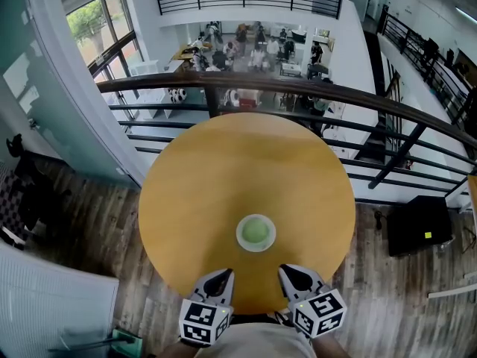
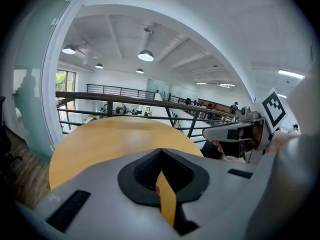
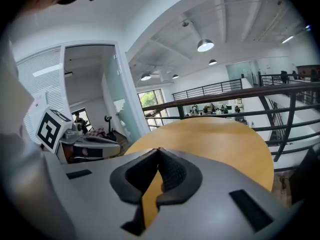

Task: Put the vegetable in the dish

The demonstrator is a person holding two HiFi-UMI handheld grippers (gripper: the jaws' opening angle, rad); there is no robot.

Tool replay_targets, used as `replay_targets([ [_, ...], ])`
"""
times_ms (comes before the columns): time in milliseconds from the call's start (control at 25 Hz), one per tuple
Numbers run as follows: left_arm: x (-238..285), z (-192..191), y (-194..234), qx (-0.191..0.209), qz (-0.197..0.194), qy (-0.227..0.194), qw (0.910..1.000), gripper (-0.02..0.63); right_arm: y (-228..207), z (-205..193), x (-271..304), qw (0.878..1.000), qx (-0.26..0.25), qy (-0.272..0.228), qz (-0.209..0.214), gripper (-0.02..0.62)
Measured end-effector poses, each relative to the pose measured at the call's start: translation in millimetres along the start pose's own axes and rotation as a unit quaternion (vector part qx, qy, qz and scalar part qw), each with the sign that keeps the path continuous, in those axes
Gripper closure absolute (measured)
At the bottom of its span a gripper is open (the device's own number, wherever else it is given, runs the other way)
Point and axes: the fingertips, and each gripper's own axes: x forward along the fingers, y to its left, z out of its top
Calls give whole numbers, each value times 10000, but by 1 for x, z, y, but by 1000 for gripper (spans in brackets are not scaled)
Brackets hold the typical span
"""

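While you hold both tools at the near rim of the round table, the left gripper & right gripper are each clenched tip to tip, w/ nothing between the pads. The vegetable, green & round, sits in the white dish just ahead of both grippers, between their lines of aim, touching neither. Both tools point across the tabletop twd the black railing beyond. Each gripper has the other close at its side, abt level w/ it.
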Motion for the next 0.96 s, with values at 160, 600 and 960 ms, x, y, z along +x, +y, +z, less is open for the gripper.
replay_targets([
  [160,1,-1,-1,14,-6,4,10000,583,-3,-1,-2,10000,-59,-3,-71,569],
  [600,6,2,-2,-50,-47,-36,10000,583,1,1,-1,10000,3,-26,-59,569],
  [960,-1,-2,5,-116,-1,-40,9999,583,4,1,-2,9999,95,-49,-58,569],
])
